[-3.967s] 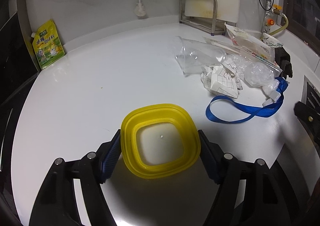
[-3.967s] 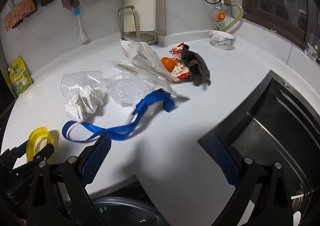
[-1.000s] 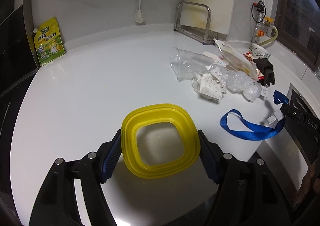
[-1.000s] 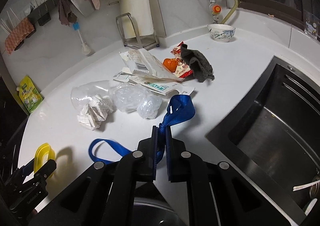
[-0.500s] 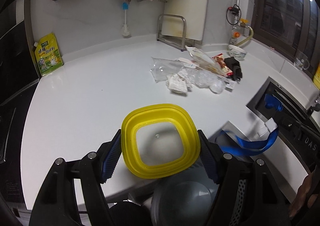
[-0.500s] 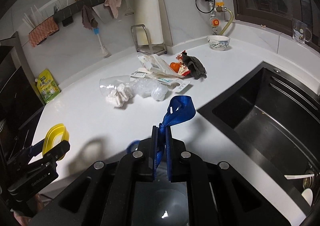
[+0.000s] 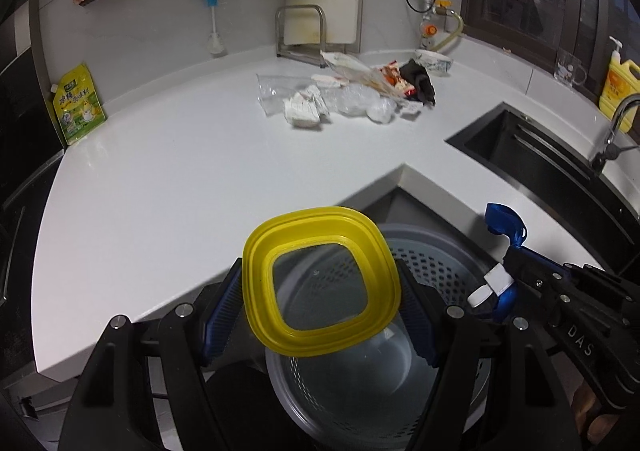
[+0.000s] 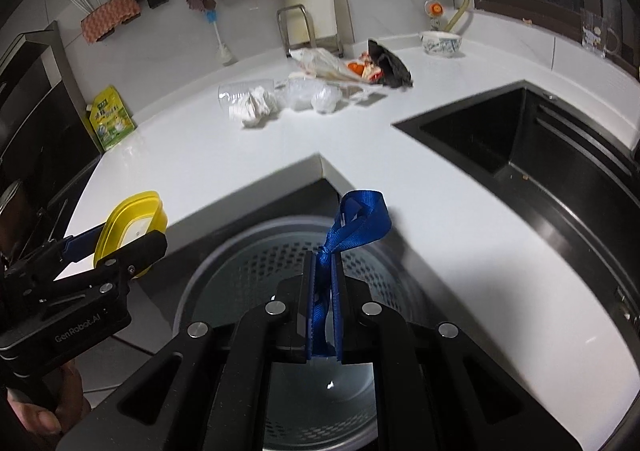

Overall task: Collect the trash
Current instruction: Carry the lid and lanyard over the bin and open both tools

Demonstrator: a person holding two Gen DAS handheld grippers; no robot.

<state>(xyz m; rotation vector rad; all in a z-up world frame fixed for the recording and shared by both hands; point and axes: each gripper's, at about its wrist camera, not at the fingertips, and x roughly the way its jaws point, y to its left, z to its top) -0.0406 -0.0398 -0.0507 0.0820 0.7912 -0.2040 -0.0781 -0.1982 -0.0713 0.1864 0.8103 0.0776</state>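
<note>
Above the perforated grey bin [image 8: 280, 251], the blue strap [image 8: 356, 223] is hanging pinched in the closed right tongs [image 8: 324, 307]; the left tongs [image 7: 322, 287] are clamping the yellow lid [image 7: 320, 283]. Remaining litter [image 7: 340, 99] is lying on the white bench [image 7: 180, 171].

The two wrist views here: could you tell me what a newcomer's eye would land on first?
Most striking is the yellow lid clamped in the left gripper, held right above the grey perforated bin below the counter edge. Next, the blue strap pinched in the shut right gripper sticks up over that same bin. Farther back, a pile of wrappers and crumpled paper lies on the white counter.
</note>
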